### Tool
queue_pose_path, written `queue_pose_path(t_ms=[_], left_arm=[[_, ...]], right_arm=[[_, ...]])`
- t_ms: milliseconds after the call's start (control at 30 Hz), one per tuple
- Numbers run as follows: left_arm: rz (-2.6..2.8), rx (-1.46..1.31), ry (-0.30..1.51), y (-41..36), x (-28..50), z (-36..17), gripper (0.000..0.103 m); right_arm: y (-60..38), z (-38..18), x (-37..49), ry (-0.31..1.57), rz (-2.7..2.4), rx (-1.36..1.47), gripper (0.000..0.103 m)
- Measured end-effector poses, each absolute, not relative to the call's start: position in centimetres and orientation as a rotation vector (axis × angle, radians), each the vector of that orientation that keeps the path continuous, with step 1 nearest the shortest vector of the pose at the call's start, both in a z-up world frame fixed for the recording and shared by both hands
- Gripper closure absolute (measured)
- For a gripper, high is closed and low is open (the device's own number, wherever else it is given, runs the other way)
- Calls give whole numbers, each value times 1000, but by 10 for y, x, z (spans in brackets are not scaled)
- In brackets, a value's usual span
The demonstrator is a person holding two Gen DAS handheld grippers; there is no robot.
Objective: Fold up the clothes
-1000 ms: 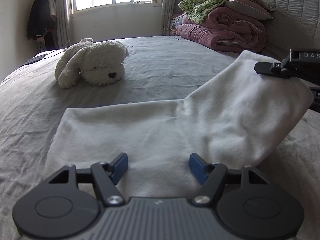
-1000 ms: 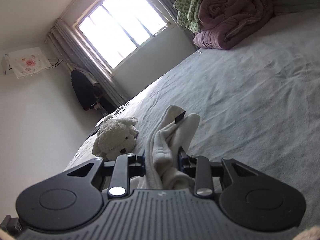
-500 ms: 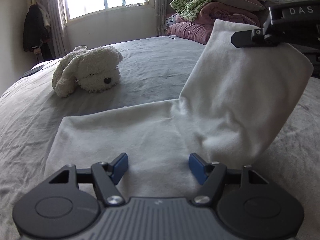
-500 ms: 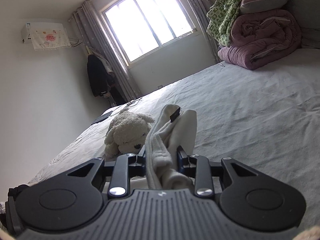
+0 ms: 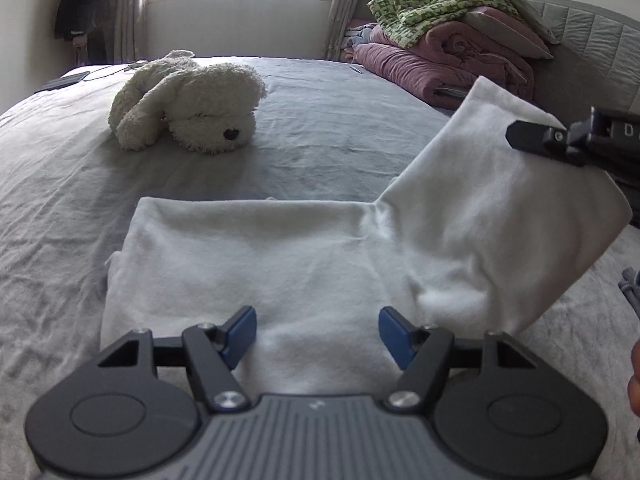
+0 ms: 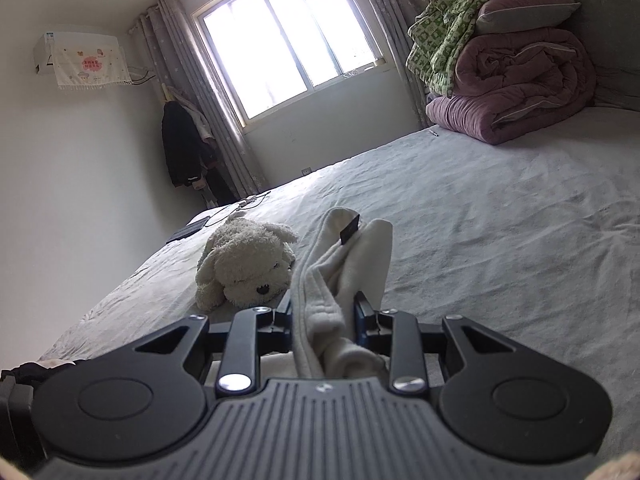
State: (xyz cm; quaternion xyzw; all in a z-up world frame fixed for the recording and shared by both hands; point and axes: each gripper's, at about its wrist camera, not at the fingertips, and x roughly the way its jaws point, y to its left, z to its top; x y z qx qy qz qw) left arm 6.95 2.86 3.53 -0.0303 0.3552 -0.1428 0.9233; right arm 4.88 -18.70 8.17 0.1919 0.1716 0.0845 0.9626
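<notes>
A white fleece garment (image 5: pixel 280 264) lies flat on the grey bed (image 5: pixel 60 208), with its right part lifted off the sheet. My left gripper (image 5: pixel 318 330) is open and empty, hovering low over the garment's near edge. My right gripper (image 6: pixel 323 312) is shut on the garment's bunched end (image 6: pixel 332 280), which carries a small black tag. In the left wrist view the right gripper's finger (image 5: pixel 544 138) shows at the right, holding the raised flap up.
A white plush dog (image 5: pixel 188 100) lies on the bed beyond the garment. Folded purple and green quilts (image 5: pixel 452 44) are stacked at the headboard. A dark tablet (image 6: pixel 188 230) and cable lie near the far bed edge. A small grey cloth (image 5: pixel 630 286) shows at the right.
The right gripper raised the garment's flap high half a second ago and has now lowered it somewhat. The left gripper stays open at the near edge, its view shifted slightly.
</notes>
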Motion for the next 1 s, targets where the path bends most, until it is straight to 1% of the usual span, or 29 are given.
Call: queue_pose_path(t_ms=[167, 367, 433, 733, 1000], left_arm=[[-233, -251, 761, 81, 77, 44, 34], [-238, -549, 812, 137, 81, 45, 38], [-226, -591, 813, 148, 81, 46, 40], [-170, -774, 818, 195, 79, 49, 41], [-139, -848, 817, 224, 73, 52, 41]], right_arm=[[-165, 85, 51, 347, 134, 366, 71], [-123, 93, 58, 350, 83, 257, 72], [-109, 95, 60, 351, 67, 211, 73], [-51, 87, 67, 386, 36, 12, 76], [-7, 70, 69, 402, 41, -98, 77]])
